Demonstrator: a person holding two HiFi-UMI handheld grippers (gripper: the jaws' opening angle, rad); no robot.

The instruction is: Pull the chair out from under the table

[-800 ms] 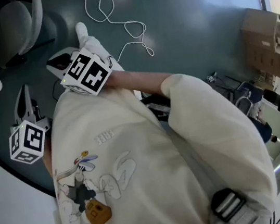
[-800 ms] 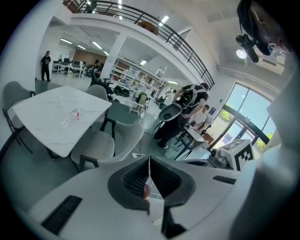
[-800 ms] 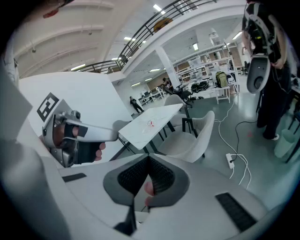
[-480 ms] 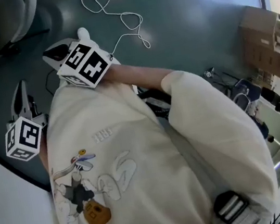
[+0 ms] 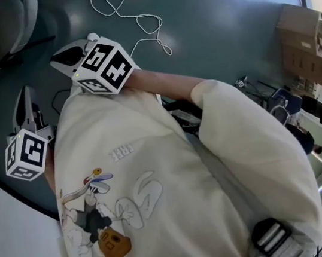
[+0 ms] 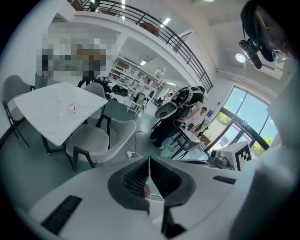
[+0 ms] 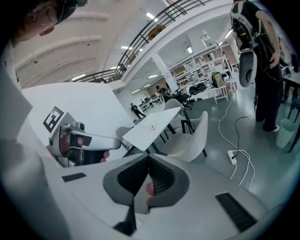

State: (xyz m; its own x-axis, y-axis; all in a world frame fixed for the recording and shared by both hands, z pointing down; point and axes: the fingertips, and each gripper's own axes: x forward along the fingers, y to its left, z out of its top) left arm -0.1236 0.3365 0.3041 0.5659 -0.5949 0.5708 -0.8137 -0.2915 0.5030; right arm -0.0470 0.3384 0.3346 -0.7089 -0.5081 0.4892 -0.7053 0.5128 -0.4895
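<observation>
A pale shell chair (image 6: 101, 136) with dark legs stands tucked at the near side of a white table (image 6: 61, 110). The right gripper view shows the same chair (image 7: 190, 138) and table (image 7: 152, 126) a few steps away. In the head view the chair (image 5: 8, 22) lies at the top left, beyond both grippers. My left gripper (image 6: 149, 164) is shut with nothing between its pads. My right gripper (image 7: 148, 169) is also shut and empty. Seen from above, the left gripper (image 5: 25, 98) and right gripper (image 5: 62, 59) hang in front of a cream sweatshirt, well short of the chair.
A white cable (image 5: 131, 14) snakes over the dark green floor to a power strip (image 7: 233, 156). Cardboard boxes (image 5: 305, 41) stand at the right. People with gear stand near desks (image 6: 180, 117). More chairs (image 6: 16, 91) surround the table.
The right gripper has drifted a little up and right in the head view, and the view has shifted slightly. The left gripper has hardly moved. Both stay shut.
</observation>
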